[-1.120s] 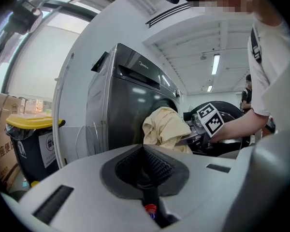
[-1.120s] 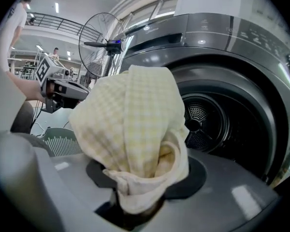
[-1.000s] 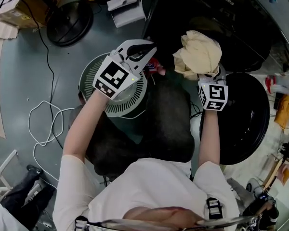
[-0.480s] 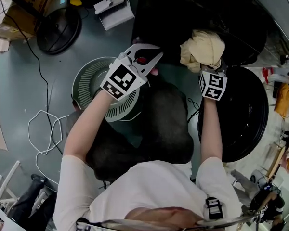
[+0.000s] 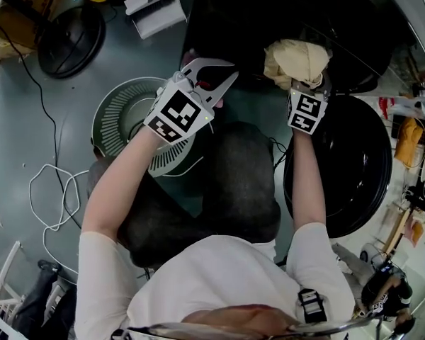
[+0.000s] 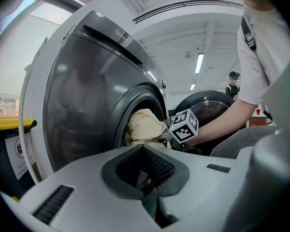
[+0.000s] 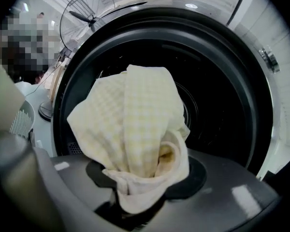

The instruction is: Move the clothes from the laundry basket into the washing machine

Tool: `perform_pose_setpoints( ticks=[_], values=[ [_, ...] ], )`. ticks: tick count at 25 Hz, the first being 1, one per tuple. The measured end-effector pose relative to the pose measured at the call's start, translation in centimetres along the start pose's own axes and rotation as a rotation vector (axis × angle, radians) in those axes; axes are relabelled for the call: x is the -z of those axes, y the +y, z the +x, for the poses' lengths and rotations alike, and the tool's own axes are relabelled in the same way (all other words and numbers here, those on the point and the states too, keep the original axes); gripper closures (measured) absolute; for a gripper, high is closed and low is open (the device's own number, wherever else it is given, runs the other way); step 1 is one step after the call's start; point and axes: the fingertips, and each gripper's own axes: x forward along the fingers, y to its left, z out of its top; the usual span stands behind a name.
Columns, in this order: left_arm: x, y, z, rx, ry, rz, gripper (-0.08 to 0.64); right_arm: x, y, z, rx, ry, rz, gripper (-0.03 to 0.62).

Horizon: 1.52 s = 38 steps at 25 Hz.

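Right gripper (image 7: 140,192) clamps a bunched yellow-checked cloth (image 7: 130,124), raised just ahead of its jaws at the washing machine drum mouth (image 7: 222,110), apparently ready for release inside. Left gripper (image 6: 144,153), closed and empty, hangs alongside, clear of the opening.

My head view is dim and cool, the floor (image 5: 14,119) grey-green. Both gripper views bend hard at the edges, corners black. A ceiling strip light (image 6: 199,63) glares in the left one — the washing machine drum (image 7: 222,105) reads near black, the cloth (image 7: 135,124) bright.
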Motion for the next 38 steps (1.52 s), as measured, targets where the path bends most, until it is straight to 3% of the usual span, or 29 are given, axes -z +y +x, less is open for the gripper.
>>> perform_pose_setpoints(
  ticks=[6, 14, 20, 28, 38],
  values=[
    [0.0, -0.9, -0.9, 0.019, -0.008, -0.015, 0.554, 0.1, -0.3, 1.6, 0.063, -0.026, -0.147, 0.360],
    [0.4, -1.4, -1.2, 0.030, 0.012, 0.019, 0.554, -0.2, 0.8, 4.4, 0.070, -0.057, -0.408, 0.359],
    [0.3, -1.4, -1.4, 0.030, 0.008, 0.001, 0.554, -1.2, 0.8, 6.7, 0.087, -0.089, -0.540, 0.359],
    [0.7, -1.8, -1.6, 0.019, 0.023, 0.000, 0.555, -2.9, -0.6, 8.1, 0.150, -0.146, -0.620, 0.356],
    [0.7, -2.2, -1.7, 0.018, 0.035, -0.001, 0.554, -1.1, 0.2, 8.6, 0.156, -0.124, -0.711, 0.348]
  ],
)
